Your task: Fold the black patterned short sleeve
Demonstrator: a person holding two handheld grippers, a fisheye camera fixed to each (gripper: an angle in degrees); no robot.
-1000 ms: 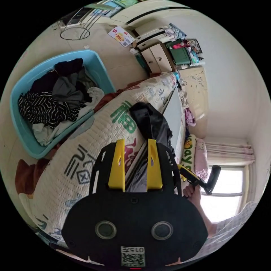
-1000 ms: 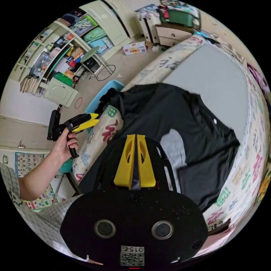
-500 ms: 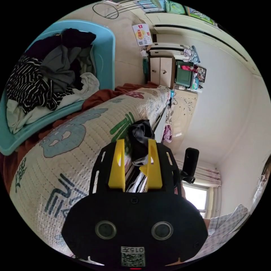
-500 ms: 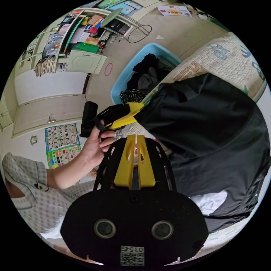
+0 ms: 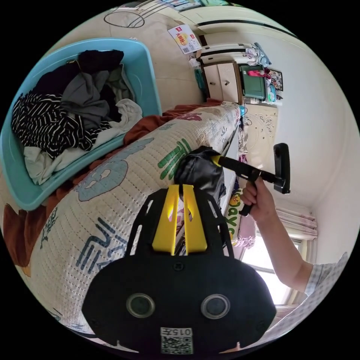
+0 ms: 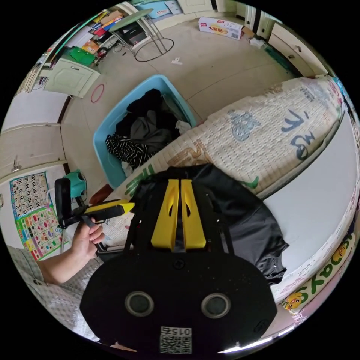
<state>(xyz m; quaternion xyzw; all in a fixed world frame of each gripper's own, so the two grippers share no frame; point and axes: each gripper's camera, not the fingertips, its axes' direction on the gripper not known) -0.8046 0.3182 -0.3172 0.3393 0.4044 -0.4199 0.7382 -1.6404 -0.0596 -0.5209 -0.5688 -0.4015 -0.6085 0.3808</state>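
Black shirt bunched at edge of quilted bed cover, L gripper jaws together pinching shirt, R gripper likewise clamped on it, blue laundry basket nearby.

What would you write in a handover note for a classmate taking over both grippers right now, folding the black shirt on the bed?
Left gripper: jaws nearly together, tips at the shirt's edge; a firm grip cannot be confirmed.
Right gripper: jaws closed over the black shirt; whether they pinch cloth is hidden.
The shirt lies bunched on the bed, near the quilted edge. The blue basket of other clothes sits on the floor beside it.
Done: shirt on the bed.
Left: spread it flat, then fold.
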